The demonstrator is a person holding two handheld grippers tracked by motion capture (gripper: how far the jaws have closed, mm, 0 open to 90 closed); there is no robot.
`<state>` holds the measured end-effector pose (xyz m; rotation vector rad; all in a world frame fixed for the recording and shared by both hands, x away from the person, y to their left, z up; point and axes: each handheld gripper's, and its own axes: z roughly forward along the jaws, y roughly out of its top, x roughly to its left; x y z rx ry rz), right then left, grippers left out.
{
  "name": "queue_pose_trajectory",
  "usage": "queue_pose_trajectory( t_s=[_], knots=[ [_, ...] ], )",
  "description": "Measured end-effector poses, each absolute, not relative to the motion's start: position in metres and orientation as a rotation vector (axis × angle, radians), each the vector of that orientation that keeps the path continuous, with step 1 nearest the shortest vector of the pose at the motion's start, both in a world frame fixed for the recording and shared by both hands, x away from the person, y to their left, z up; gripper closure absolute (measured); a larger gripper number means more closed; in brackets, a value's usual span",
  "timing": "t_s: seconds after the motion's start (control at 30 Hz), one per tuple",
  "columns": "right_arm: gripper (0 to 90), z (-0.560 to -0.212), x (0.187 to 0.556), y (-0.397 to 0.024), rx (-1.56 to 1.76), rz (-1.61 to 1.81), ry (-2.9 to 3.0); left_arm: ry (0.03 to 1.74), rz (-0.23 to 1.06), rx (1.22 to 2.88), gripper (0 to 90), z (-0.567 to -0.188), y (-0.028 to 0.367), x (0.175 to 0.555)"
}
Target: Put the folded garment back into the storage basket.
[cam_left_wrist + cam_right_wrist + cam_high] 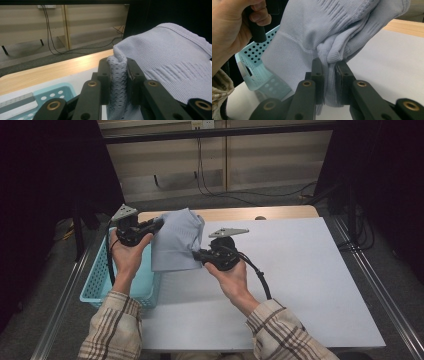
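The left claw (117, 75) is closed tight on a bunched edge of the light blue garment (172, 65); in the left gripper view the perforated part of the knit is squeezed between the two black jaws, with no gap left. The right claw (329, 75) is closed in the same way on a thick ribbed fold of the garment, low on its side. Each claw takes a gathered fold and not one thin layer, probably so that the soft cloth does not slip out.

In the high view the garment (176, 240) hangs in the air between the left claw (154, 225), at about 10 o'clock of it, and the right claw (199, 255), at about 4 o'clock. It is lifted above the white worktop (300, 270) so it can travel without dragging.

The turquoise basket (100, 290) with round holes stands at about 8 o'clock from the garment, at the left edge of the worktop, and the lower hem hangs just over its near rim. I judge that the garment is being carried toward the basket, or held over it for lowering inside.
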<state>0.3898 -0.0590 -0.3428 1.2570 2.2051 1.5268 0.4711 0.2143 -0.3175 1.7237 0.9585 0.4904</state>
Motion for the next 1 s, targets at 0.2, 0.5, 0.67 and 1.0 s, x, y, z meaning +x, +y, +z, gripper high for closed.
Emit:
queue_pose_trajectory(
  t_s=[0.2,0.5,0.67,1.0],
  knots=[
    [79.9,-0.341,0.390,-0.051,1.266,1.522,2.223,0.969,0.509,1.742,76.7,-0.314,0.222,0.469],
    [79.9,-0.339,0.390,-0.039,1.234,1.536,2.229,0.986,0.526,1.732,76.7,-0.310,0.234,0.465],
    [79.9,-0.337,0.391,-0.032,1.225,1.531,2.231,0.996,0.530,1.720,76.6,-0.309,0.240,0.465],
    [79.9,-0.334,0.391,-0.017,1.212,1.542,2.243,1.015,0.558,1.741,76.7,-0.307,0.253,0.462]
  ],
)
